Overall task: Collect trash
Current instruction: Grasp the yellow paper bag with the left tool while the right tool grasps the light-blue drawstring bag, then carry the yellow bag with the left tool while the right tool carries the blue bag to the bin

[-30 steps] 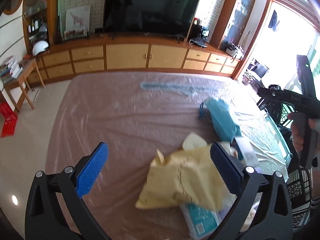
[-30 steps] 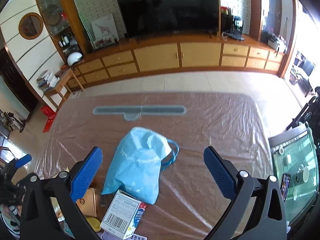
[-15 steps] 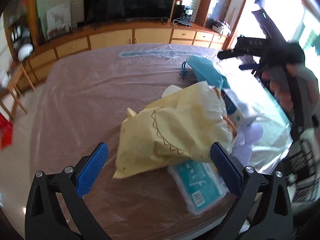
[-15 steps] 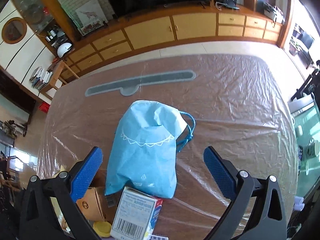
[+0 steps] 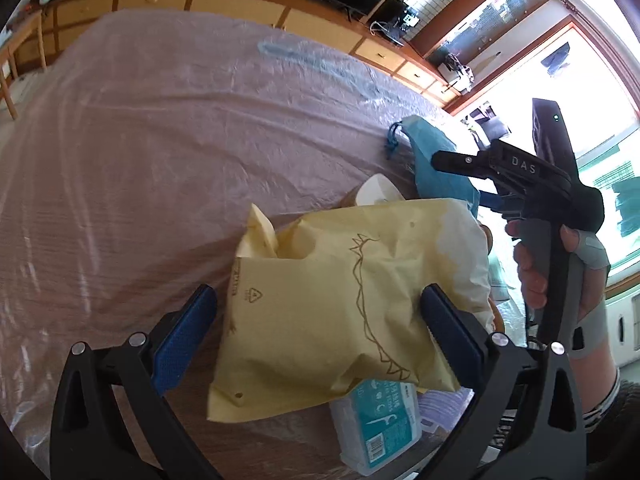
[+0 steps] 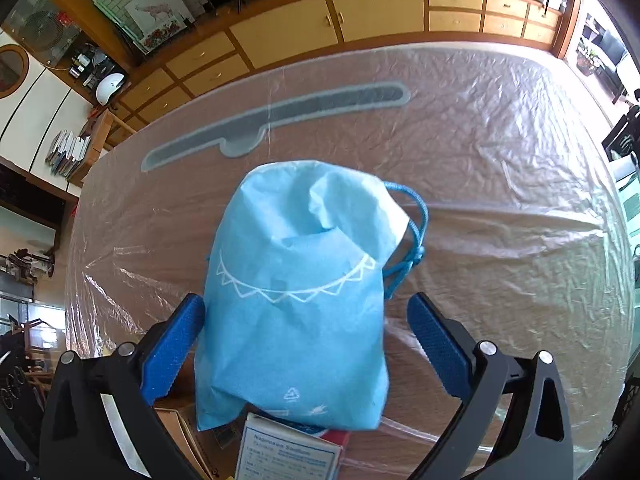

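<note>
Left wrist view: the left gripper (image 5: 316, 326) stands wide open, holding nothing, its blue pads on either side of a pale yellow crumpled non-woven bag (image 5: 344, 308) lying on the bench (image 5: 140, 140), which is covered in clear plastic film. Partly under the near end of the yellow bag lies a clear plastic box with a teal label (image 5: 380, 428); just beyond the yellow bag lie a white rounded object (image 5: 376, 190) and a light blue drawstring non-woven bag (image 6: 296, 300).

Right wrist view: the right gripper (image 6: 304, 344) is likewise wide open and empty, pads straddling the blue bag without visible contact. A white printed carton (image 6: 288, 456) lies against that bag's near end.

Handling, as a judgement: both bags look light, soft and easily crushed, and their fabric should grip well. The best hold is probably a pinch across a gathered fold mid-body or at the bunched drawstring neck, not the full width.

Pose: both grippers point forward and downward over the bench. In the left view, the person's right hand (image 5: 560, 276) grips the right tool's handle upright, just beside the yellow bag.
</note>
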### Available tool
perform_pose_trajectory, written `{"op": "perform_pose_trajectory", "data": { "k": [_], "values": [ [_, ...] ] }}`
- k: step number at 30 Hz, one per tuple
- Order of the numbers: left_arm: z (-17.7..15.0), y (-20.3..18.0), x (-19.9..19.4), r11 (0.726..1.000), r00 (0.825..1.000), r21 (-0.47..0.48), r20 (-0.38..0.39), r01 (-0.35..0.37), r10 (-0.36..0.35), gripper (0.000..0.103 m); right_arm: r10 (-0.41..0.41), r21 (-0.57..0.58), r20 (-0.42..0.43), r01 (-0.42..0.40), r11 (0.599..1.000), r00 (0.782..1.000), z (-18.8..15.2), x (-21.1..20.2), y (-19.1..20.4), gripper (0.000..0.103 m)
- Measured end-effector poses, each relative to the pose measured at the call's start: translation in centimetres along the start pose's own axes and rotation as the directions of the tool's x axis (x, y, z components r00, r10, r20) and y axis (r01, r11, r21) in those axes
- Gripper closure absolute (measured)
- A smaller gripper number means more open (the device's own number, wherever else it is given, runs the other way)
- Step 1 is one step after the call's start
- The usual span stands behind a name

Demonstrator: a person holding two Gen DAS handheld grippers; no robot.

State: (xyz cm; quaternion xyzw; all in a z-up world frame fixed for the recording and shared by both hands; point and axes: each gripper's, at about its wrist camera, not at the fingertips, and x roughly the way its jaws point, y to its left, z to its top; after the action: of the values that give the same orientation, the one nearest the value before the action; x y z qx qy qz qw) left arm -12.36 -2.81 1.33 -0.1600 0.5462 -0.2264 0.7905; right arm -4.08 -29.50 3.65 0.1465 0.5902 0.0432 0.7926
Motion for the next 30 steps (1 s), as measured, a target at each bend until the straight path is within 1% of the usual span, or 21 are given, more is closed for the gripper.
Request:
{"op": "perform_pose_trajectory", "data": {
  "k": [1, 3, 5, 7, 9, 10, 11, 13, 15, 16, 18, 20, 22, 24, 27, 30],
  "values": [
    [0.0, 0.0, 0.2, 1.000, 1.000, 0.005, 0.010, 0.000, 0.000, 0.002, 0.005, 0.009, -0.008, -0.005, 1.000, 1.000, 0.0, 0.3, 0.0, 0.004],
    [0.1, 0.0, 0.3, 1.000, 1.000, 0.018, 0.005, 0.002, -0.002, 0.002, 0.018, 0.017, -0.020, -0.018, 1.000, 1.000, 0.3, 0.7, 0.1, 0.004],
    [0.5, 0.1, 0.2, 1.000, 1.000, 0.025, 0.001, 0.007, -0.007, 0.002, 0.018, 0.008, -0.012, -0.018, 1.000, 1.000, 0.4, 0.7, 0.1, 0.008],
    [0.7, -0.3, 0.2, 0.999, 1.000, 0.030, -0.003, 0.023, -0.023, 0.008, 0.029, -0.010, -0.009, -0.029, 1.000, 1.000, 0.4, 0.7, 0.3, 0.017],
    [0.7, -0.2, 0.3, 0.999, 0.999, 0.021, -0.006, 0.046, -0.046, 0.018, 0.041, -0.029, -0.007, -0.041, 0.999, 0.999, 0.6, 0.6, 0.5, 0.027],
    [0.7, 0.0, 0.3, 0.998, 0.998, 0.012, -0.004, 0.059, -0.059, 0.021, 0.042, -0.038, -0.003, -0.042, 0.998, 0.999, 0.6, 0.5, 0.6, 0.032],
    [0.7, 0.2, 0.2, 0.998, 0.998, 0.007, -0.003, 0.067, -0.067, 0.025, 0.044, -0.046, 0.006, -0.044, 0.998, 0.999, 0.5, 0.4, 0.7, 0.034],
    [0.7, 0.4, 0.0, 0.997, 0.997, -0.002, -0.003, 0.081, -0.081, 0.032, 0.053, -0.052, 0.018, -0.051, 0.997, 0.998, 0.4, 0.3, 0.6, 0.041],
    [0.7, 0.6, -0.4, 0.995, 0.995, -0.008, -0.001, 0.097, -0.097, 0.042, 0.067, -0.052, 0.033, -0.066, 0.996, 0.997, 0.4, -0.1, 0.3, 0.047],
    [0.7, 0.6, -0.7, 0.996, 0.996, -0.002, 0.002, 0.093, -0.093, 0.043, 0.072, -0.055, 0.041, -0.070, 0.996, 0.997, 0.3, -0.3, 0.3, 0.049],
    [0.7, 0.7, -1.2, 0.996, 0.996, 0.012, 0.005, 0.088, -0.088, 0.045, 0.072, -0.061, 0.050, -0.069, 0.996, 0.996, 0.4, -0.6, 0.1, 0.050],
    [0.7, 0.6, -1.9, 0.997, 0.998, 0.036, 0.020, 0.066, -0.066, 0.045, 0.067, -0.064, 0.067, -0.063, 0.996, 0.996, 0.4, -1.1, 0.0, 0.050],
    [0.7, 0.6, -2.4, 0.998, 0.999, 0.064, 0.044, 0.020, -0.022, 0.045, 0.059, -0.076, 0.080, -0.053, 0.996, 0.995, 0.5, -1.4, 0.2, 0.050],
    [0.6, 0.5, -3.1, 0.997, 0.997, 0.082, 0.073, -0.016, 0.009, 0.049, 0.050, -0.096, 0.092, -0.041, 0.995, 0.995, 0.4, -1.7, 0.4, 0.050],
    [0.8, 0.9, -3.9, 0.997, 0.996, 0.071, 0.090, -0.007, 0.001, 0.051, 0.052, -0.102, 0.103, -0.041, 0.994, 0.993, 0.5, -2.1, 0.6, 0.051],
    [0.7, 1.4, -5.1, 0.998, 0.990, 0.057, 0.140, -0.017, 0.009, 0.052, 0.054, -0.106, 0.135, -0.040, 0.994, 0.989, 0.5, -2.9, 1.0, 0.051]
  ]
}}
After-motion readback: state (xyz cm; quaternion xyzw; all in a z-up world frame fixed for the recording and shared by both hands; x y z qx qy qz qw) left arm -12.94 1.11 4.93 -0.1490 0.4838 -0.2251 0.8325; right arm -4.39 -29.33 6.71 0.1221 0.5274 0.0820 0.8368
